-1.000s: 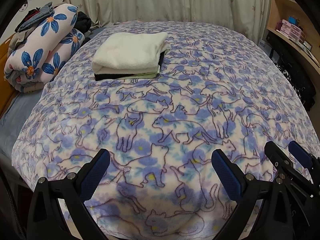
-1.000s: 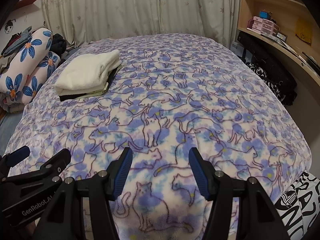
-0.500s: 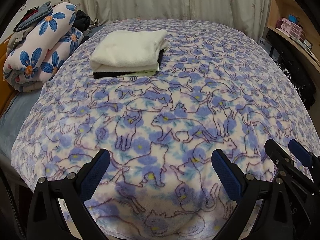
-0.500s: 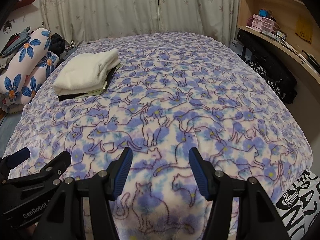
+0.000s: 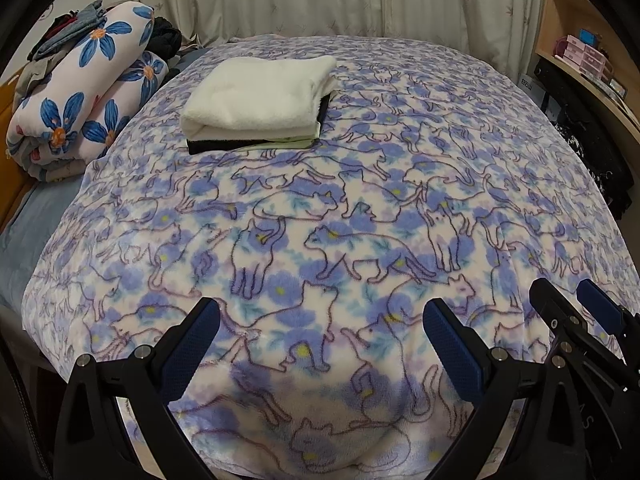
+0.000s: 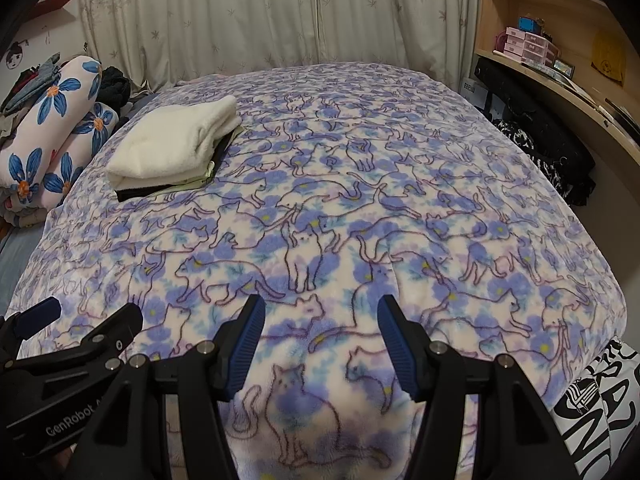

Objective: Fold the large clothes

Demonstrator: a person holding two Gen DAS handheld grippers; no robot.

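Note:
A stack of folded clothes (image 5: pixel 260 100), cream on top with pale green and black layers under it, lies on the far left of the bed; it also shows in the right wrist view (image 6: pixel 176 148). The bed is covered by a purple-blue cat-print fleece blanket (image 5: pixel 360 208). My left gripper (image 5: pixel 320 344) is open and empty above the blanket's near edge. My right gripper (image 6: pixel 320 336) is open and empty beside it, to the right. Each gripper shows at the edge of the other's view (image 5: pixel 576 320) (image 6: pixel 80 332).
A rolled quilt with blue flowers (image 5: pixel 80 100) and a heap of clothes lie left of the bed. Curtains (image 6: pixel 280 12) hang behind. A wooden shelf with pink boxes (image 6: pixel 528 46) and dark bags (image 6: pixel 540 148) stand on the right. A black-and-white patterned fabric (image 6: pixel 600 392) lies at the near right.
Both grippers have drifted slightly; the folded stack sits a little higher in the views. Jaws stay open.

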